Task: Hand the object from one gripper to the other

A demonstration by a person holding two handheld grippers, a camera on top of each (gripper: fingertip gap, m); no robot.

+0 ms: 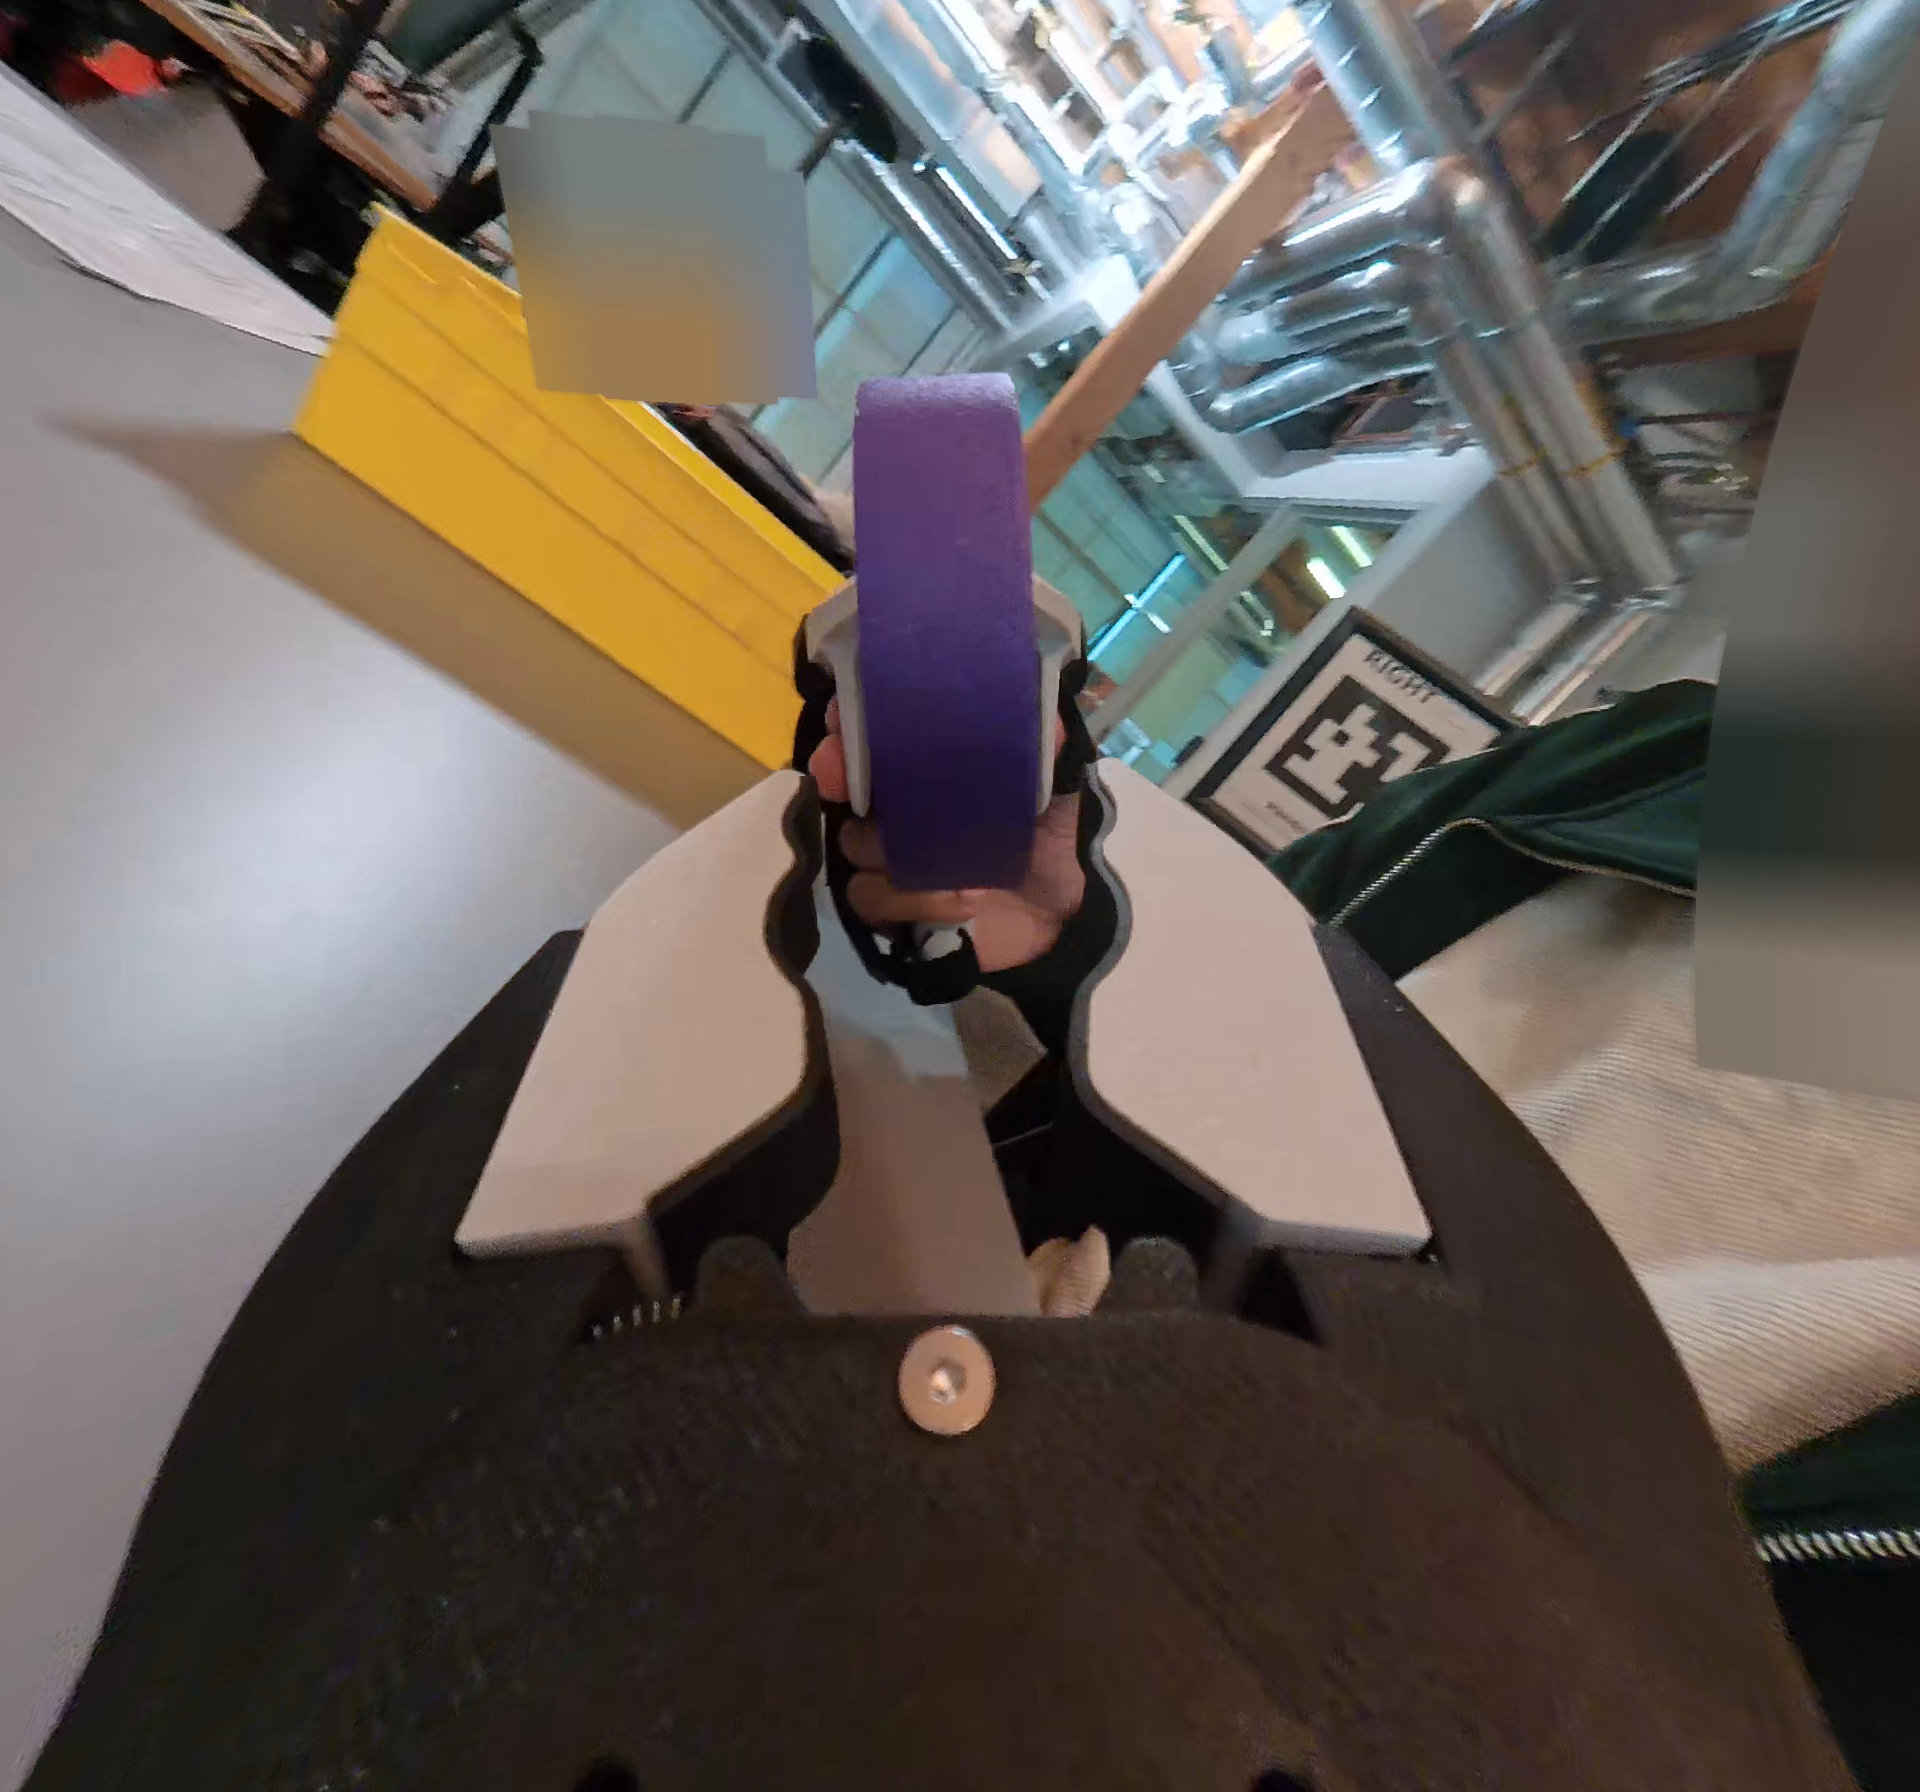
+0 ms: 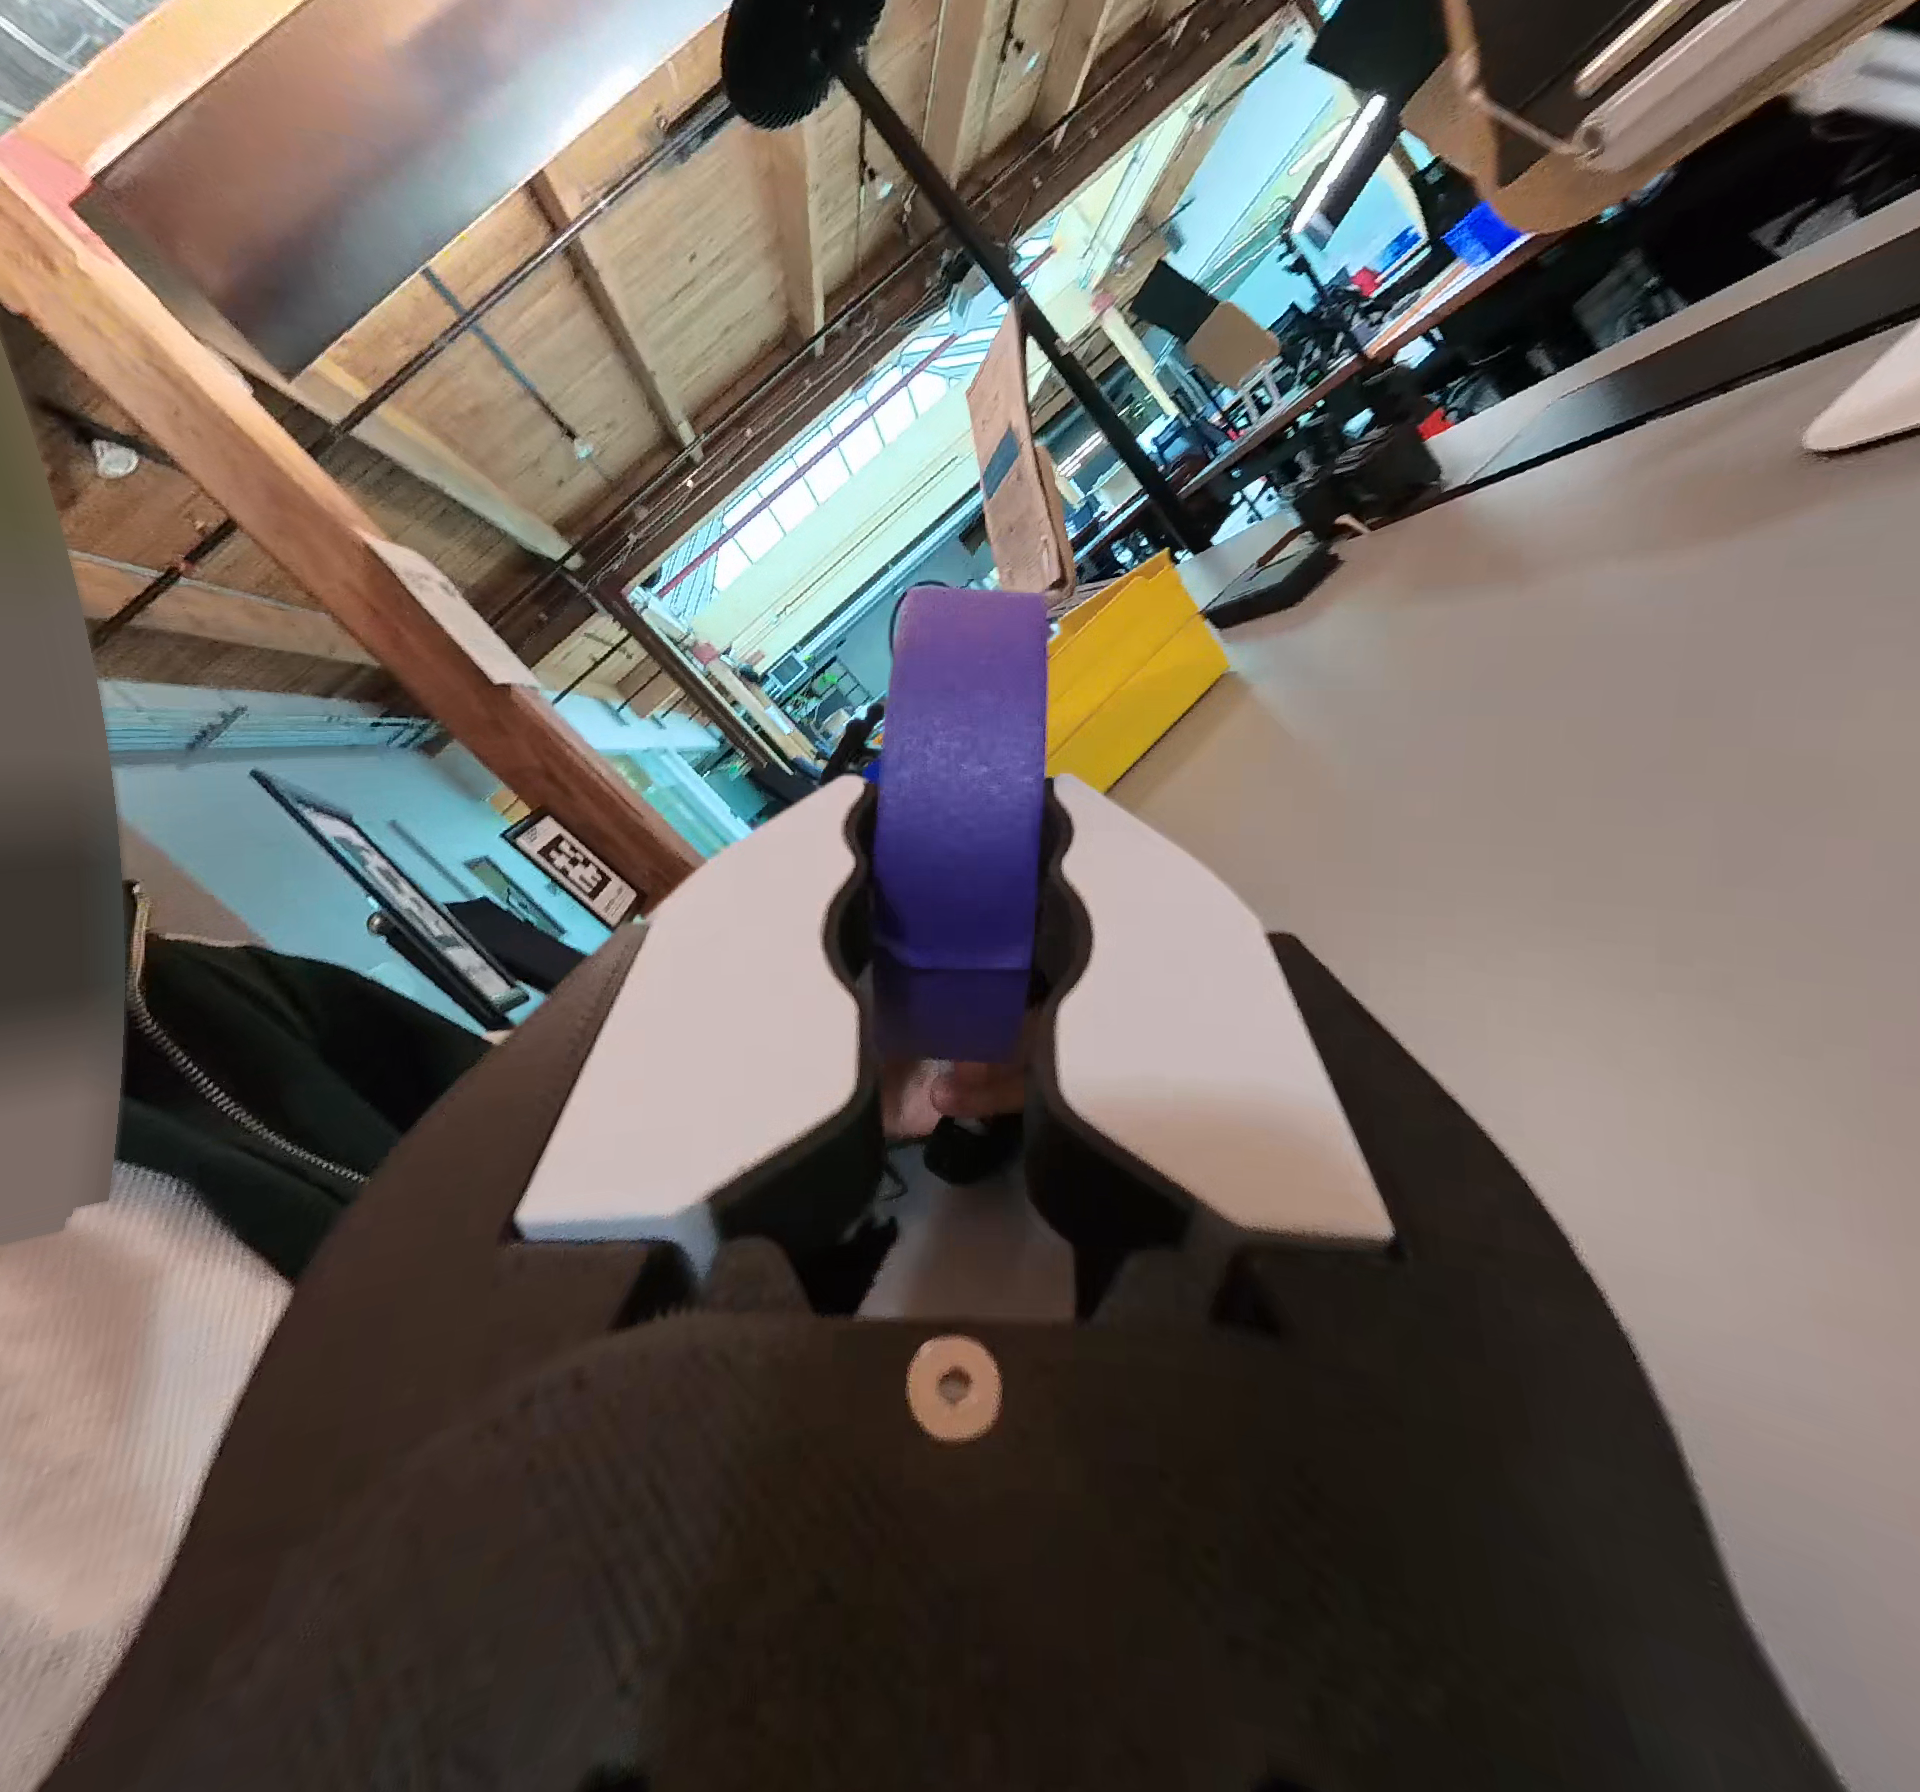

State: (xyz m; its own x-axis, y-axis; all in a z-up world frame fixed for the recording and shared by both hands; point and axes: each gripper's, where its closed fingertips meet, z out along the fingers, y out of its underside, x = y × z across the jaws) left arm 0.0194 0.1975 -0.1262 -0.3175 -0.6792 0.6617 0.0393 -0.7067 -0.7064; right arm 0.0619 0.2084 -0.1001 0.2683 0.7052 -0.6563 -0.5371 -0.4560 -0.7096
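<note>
A purple tape roll [image 1: 945, 599] stands on edge in the air above a grey table [image 1: 260, 807]. In the right wrist view my right gripper [image 2: 958, 792] is shut on the tape roll [image 2: 961, 807], with both pads pressed on its flat sides. In the left wrist view the right gripper's white fingers [image 1: 836, 672] clamp the roll, with a hand behind them. My left gripper [image 1: 948, 786] is open. Its fingertips flank the roll's lower end with a gap on each side, not touching it.
A yellow bin [image 1: 540, 495] stands on the table beyond the roll and also shows in the right wrist view [image 2: 1132, 672]. A person's dark green jacket [image 1: 1507, 807] and a black-and-white marker board [image 1: 1351, 745] are at the right. A black pole with a disc [image 2: 810, 17] rises behind. There is about 6 cm between the tips of the two grippers.
</note>
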